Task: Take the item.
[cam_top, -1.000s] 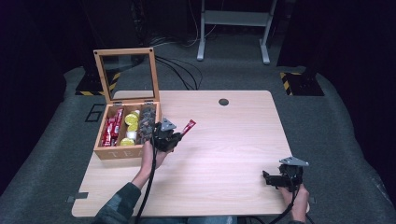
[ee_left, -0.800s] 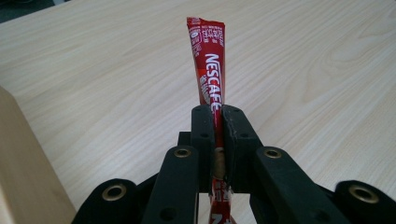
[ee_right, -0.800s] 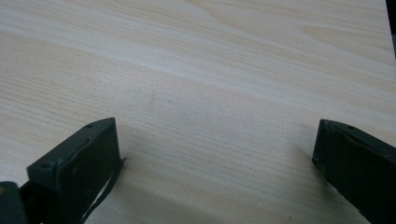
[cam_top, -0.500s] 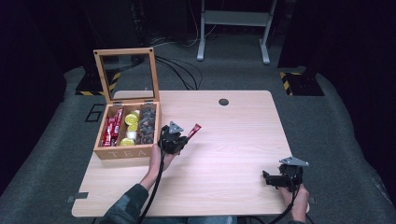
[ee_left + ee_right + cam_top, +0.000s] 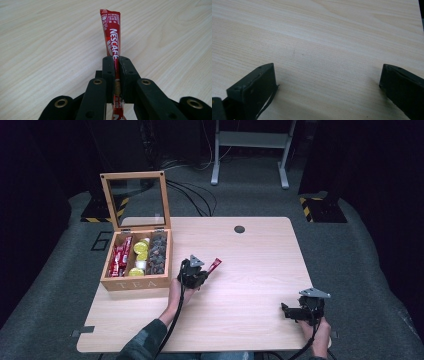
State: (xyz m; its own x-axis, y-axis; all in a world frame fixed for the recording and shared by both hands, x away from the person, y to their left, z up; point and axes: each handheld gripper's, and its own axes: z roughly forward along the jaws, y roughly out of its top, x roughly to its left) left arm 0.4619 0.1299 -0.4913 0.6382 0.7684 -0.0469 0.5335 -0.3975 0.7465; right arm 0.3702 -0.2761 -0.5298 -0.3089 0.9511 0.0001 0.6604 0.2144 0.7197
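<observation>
My left gripper (image 5: 200,272) is shut on a red Nescafe stick sachet (image 5: 214,265), just right of the open wooden tea box (image 5: 135,282). In the left gripper view the sachet (image 5: 111,32) sticks out past the two closed jaws (image 5: 115,61), low over the wooden table. The box holds more red sachets (image 5: 120,257), yellow pods (image 5: 140,249) and dark packets (image 5: 158,252). My right gripper (image 5: 286,311) rests open near the table's front right corner. In the right gripper view its jaws (image 5: 327,77) stand wide apart over bare wood, nothing between them.
The tea box's glass lid (image 5: 134,200) stands upright at the back left. A round cable hole (image 5: 239,229) lies near the table's far edge. A metal stand (image 5: 249,150) and cables are on the floor beyond the table (image 5: 260,265).
My left gripper has moved right, away from the tea box, and lower toward the table, carrying the red sachet. The right gripper has stayed where it was.
</observation>
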